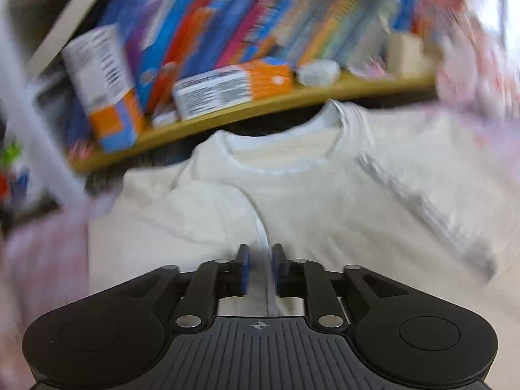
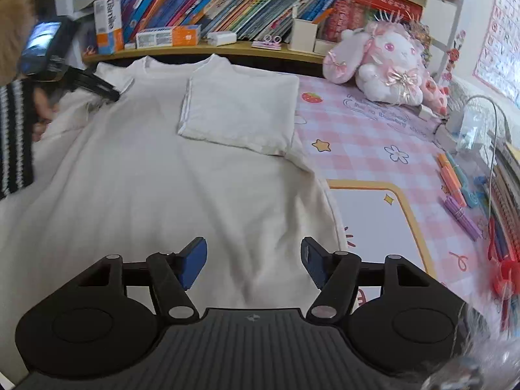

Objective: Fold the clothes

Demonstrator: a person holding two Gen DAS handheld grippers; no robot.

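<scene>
Cream cotton T-shirt (image 2: 146, 175) lies spread flat on a pink checked desk mat (image 2: 373, 143), collar toward the bookshelf (image 2: 208, 48). Its right sleeve (image 2: 240, 113) is folded inward onto the chest, ahead of the right gripper (image 2: 253, 263) fingers.

Right gripper: fingers wide apart, blue pads (image 2: 195, 261) showing, nothing between them; shirt body lies under and ahead of them, hem edge just beyond the right-hand finger.

Left gripper (image 1: 259, 268): view motion-blurred. Blue pads (image 1: 243, 266) drawn close, clamped on a raised ridge of shirt fabric that runs straight ahead from between the fingers toward the collar (image 1: 279, 152).

From the right wrist view, the left gripper (image 2: 97, 89) sits far ahead-left of the fingers, at the shirt's left shoulder, held by a hand with a striped sleeve (image 2: 14, 139).

Plush rabbit (image 2: 386, 65) ahead-right; pens (image 2: 455, 178) well to the right.
</scene>
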